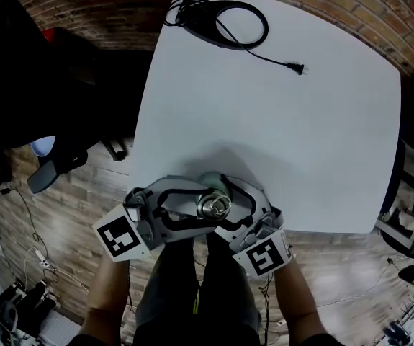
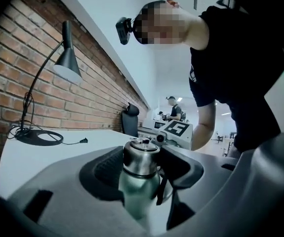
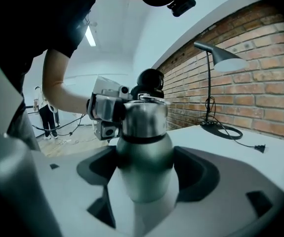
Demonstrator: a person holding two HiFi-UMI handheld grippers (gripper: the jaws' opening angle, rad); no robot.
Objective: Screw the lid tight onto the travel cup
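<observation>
A green travel cup [image 3: 144, 174] with a shiny steel lid [image 1: 214, 206] stands upright at the near edge of the white table [image 1: 279, 135]. In the left gripper view the lid [image 2: 141, 158] sits between the black pads [image 2: 102, 171], and my left gripper [image 2: 141, 168] is shut on it from the left. My right gripper [image 3: 144, 177] comes from the other side, lower down, and is shut on the cup's rounded body. In the right gripper view the left gripper [image 3: 107, 110] shows behind the lid [image 3: 144, 116]. The cup's base is hidden by the jaws.
A black desk lamp [image 1: 228, 21] with a trailing cord and plug [image 1: 297, 68] sits at the table's far edge, by a brick wall [image 2: 13, 83]. A dark office chair [image 1: 55, 168] stands on the wooden floor to the left. The table's near edge runs just under the cup.
</observation>
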